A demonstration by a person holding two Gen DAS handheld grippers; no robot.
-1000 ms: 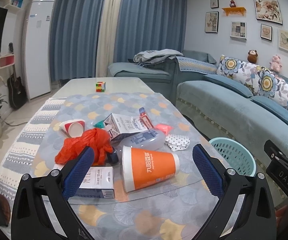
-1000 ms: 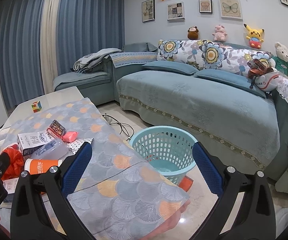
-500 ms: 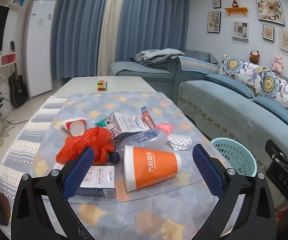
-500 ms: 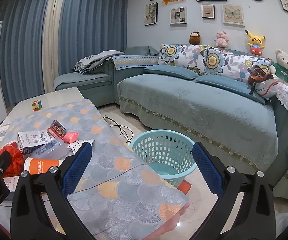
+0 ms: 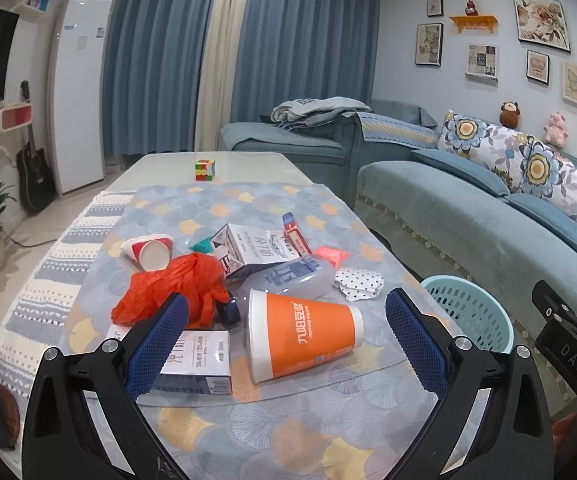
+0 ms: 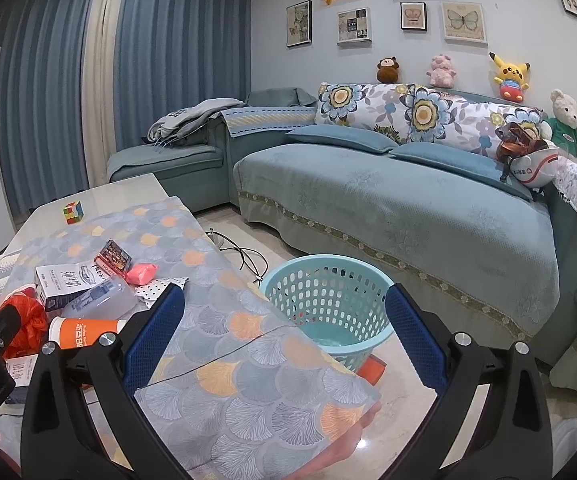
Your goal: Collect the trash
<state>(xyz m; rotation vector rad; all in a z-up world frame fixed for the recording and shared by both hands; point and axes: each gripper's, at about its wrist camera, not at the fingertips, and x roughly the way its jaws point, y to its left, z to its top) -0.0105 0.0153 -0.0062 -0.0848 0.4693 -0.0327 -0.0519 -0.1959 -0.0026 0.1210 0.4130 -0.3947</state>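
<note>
The left gripper (image 5: 286,338) hangs over the near end of the table (image 5: 248,164) with its blue-padded jaws spread wide and nothing between them; the right gripper (image 6: 284,338) is likewise released, jaws apart and empty, held off the table's right corner above the floor. Nearest on the patterned tablecloth (image 5: 300,432) lies an orange paper cup (image 5: 304,342) on its side, wide mouth to the left, framed between the left gripper's fingers but not touched by them. Just left of it sits a flat white box (image 5: 196,360), partly hidden behind the left finger. Behind these is a crumpled red plastic bag (image 5: 176,288), and just right of it a clear plastic bottle (image 5: 296,278) lying down, its dark cap toward the bag. Resting against the bottle on its far side is a white milk carton (image 5: 248,250), with a small red packet (image 5: 296,234) at its right edge, a pink wrapper (image 5: 332,254) to the right, and a dotted paper scrap (image 5: 358,282) nearer. Left of the carton a red-and-white cup (image 5: 150,250) lies tipped, mouth toward the camera. Far down the bare tabletop stands a colour puzzle cube (image 5: 205,170). On the floor to the right of the table, near the sofa (image 6: 408,216), stands a light blue perforated basket (image 6: 328,304), upright, with an orange object (image 6: 372,368) on the floor against its near side.
</note>
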